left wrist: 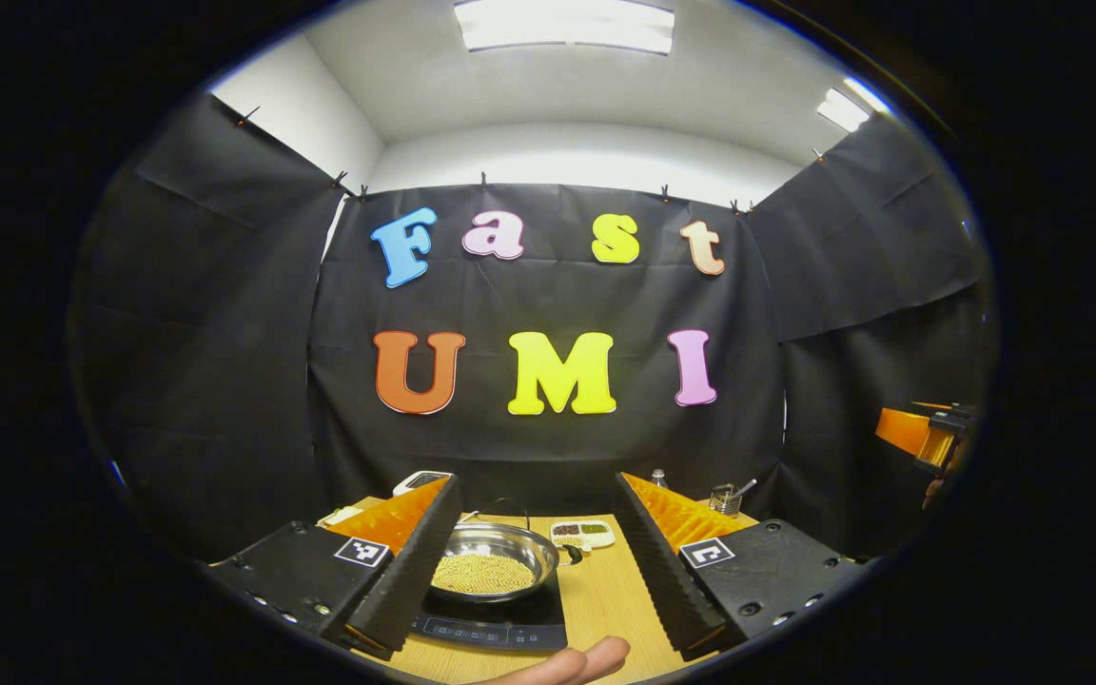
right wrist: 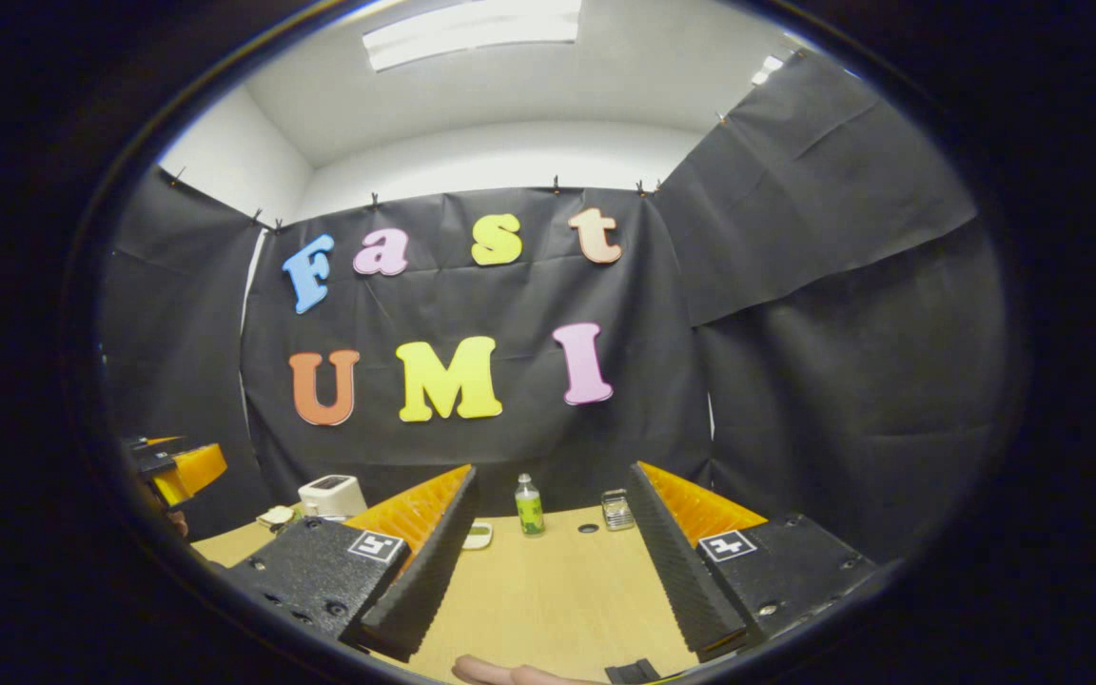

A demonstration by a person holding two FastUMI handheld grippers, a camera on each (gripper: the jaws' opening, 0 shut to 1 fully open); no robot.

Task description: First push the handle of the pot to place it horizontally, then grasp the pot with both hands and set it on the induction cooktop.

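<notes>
Ribbed claw (left wrist: 538, 561) frames round, seemingly steel pot (left wrist: 491, 561).

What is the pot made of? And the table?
The pot looks like shiny metal, probably steel: silvery, with bright glints on its rim. The table looks like pale wood or a wood-look board, smooth, with faint grain lines.

No words or numbers are big enough to read. A black-and-white square mark (left wrist: 361, 550) sits beside each finger of the left gripper (left wrist: 538, 495) and of the right gripper (right wrist: 553, 471). The tiny signs on the induction cooktop (left wrist: 491, 630), between the left gripper's fingers, are too small to tell.
</notes>
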